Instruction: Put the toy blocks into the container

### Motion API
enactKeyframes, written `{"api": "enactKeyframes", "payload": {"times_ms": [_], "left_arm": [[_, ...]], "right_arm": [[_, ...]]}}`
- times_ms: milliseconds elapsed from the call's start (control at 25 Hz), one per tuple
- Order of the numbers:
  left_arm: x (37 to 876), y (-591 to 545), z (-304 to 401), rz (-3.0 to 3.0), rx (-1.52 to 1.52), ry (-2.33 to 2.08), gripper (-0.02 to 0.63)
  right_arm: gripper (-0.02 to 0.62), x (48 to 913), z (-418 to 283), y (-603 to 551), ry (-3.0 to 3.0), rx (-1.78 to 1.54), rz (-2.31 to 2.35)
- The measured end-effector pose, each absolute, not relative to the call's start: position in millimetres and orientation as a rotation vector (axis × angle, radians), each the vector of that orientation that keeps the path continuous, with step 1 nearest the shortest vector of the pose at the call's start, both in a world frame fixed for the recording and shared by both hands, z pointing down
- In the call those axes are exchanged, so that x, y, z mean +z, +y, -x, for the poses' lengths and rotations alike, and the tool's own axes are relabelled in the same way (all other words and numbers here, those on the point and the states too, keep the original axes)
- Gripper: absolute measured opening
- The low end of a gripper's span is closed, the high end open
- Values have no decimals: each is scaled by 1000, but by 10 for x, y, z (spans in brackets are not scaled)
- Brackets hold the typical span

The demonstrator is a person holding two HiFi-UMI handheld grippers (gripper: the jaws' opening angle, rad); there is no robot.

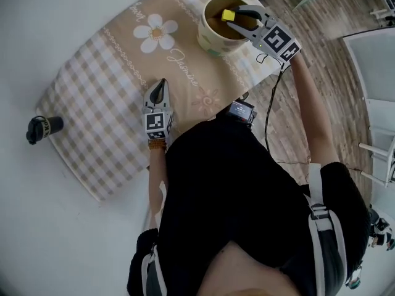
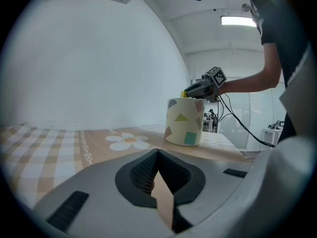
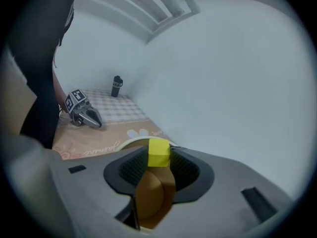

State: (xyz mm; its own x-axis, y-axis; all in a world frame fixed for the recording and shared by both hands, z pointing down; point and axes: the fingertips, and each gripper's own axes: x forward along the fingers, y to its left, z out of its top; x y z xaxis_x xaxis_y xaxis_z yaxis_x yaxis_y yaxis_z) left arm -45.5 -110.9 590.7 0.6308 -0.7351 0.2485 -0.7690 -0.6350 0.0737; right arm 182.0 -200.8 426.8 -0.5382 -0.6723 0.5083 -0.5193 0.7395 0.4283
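A cream container (image 1: 222,24) with coloured shapes on its wall stands at the far end of the checked cloth (image 1: 111,110). My right gripper (image 1: 229,16) hovers over its mouth, shut on a yellow block (image 1: 228,15). In the right gripper view the yellow block (image 3: 158,153) sits squeezed between the pads, with the container's brown inside (image 3: 148,195) below it. My left gripper (image 1: 159,86) rests low over the cloth nearer the person, jaws shut and empty. From the left gripper view the container (image 2: 185,121) stands ahead, with the right gripper (image 2: 190,91) above its rim.
A dark bottle (image 1: 42,128) lies on the white table left of the cloth. The cloth carries a printed daisy (image 1: 155,33). Wooden floor (image 1: 321,60) and white furniture lie to the right, beyond the table edge. A black cable (image 1: 269,122) hangs from the right gripper.
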Motion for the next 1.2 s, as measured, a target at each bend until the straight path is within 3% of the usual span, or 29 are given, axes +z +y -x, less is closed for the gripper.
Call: {"api": "enactKeyframes", "payload": {"times_ms": [760, 1200], "left_arm": [[5901, -1112, 455, -2681, 290, -1246, 14], [5898, -1128, 437, -2682, 291, -1246, 14]], "right_arm": [[155, 4724, -1921, -2180, -2132, -150, -811], [161, 3930, -1481, -2024, -2446, -269, -983]]}}
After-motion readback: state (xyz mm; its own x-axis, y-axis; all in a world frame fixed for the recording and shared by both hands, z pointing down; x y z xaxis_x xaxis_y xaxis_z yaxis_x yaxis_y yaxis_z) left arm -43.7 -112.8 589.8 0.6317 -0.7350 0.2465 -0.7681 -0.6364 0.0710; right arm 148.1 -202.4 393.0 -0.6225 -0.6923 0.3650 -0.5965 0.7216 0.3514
